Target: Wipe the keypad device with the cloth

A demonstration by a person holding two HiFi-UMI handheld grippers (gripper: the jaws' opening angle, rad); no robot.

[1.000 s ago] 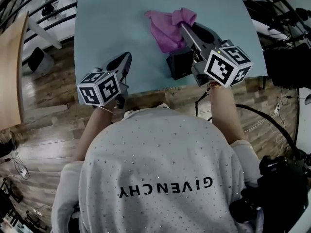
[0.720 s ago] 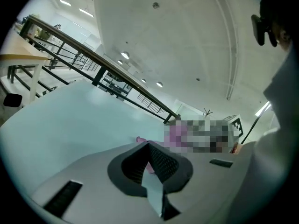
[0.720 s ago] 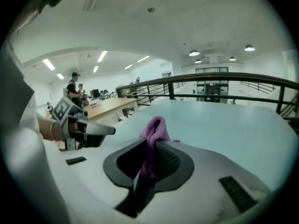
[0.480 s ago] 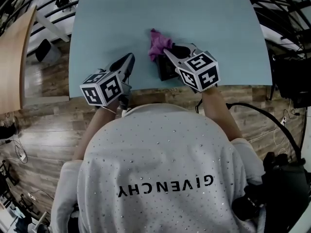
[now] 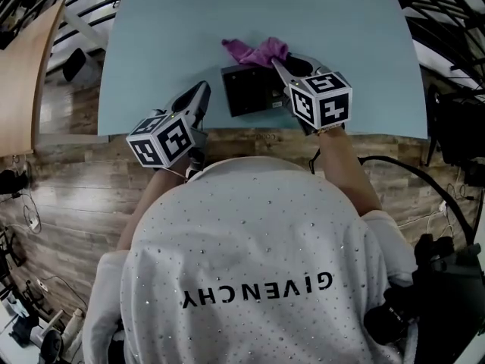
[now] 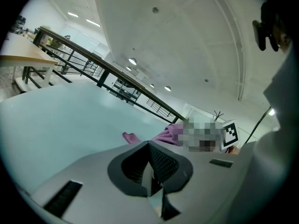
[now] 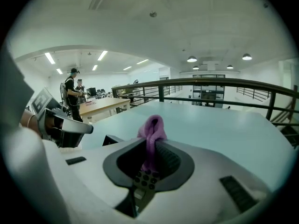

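The black keypad device (image 5: 248, 91) lies on the pale blue table (image 5: 151, 44) near its front edge. A purple cloth (image 5: 255, 51) sits bunched at the device's far edge, and my right gripper (image 5: 277, 64) is shut on it. In the right gripper view the cloth (image 7: 153, 127) rises between the jaws, with the device's round keys (image 7: 144, 177) just below. My left gripper (image 5: 202, 89) rests to the left of the device, shut and holding nothing. In the left gripper view the cloth (image 6: 168, 135) shows beyond the left gripper (image 6: 149, 146).
The table's front edge (image 5: 258, 133) runs just below both grippers, with wooden floor beneath. Cables and dark gear (image 5: 455, 120) crowd the right side. A wooden desk (image 5: 19, 89) stands at the left. People stand at a far desk (image 7: 74, 94).
My right gripper dragged the cloth toward the front edge over the device, then back to the device's far edge. The left gripper has barely moved.
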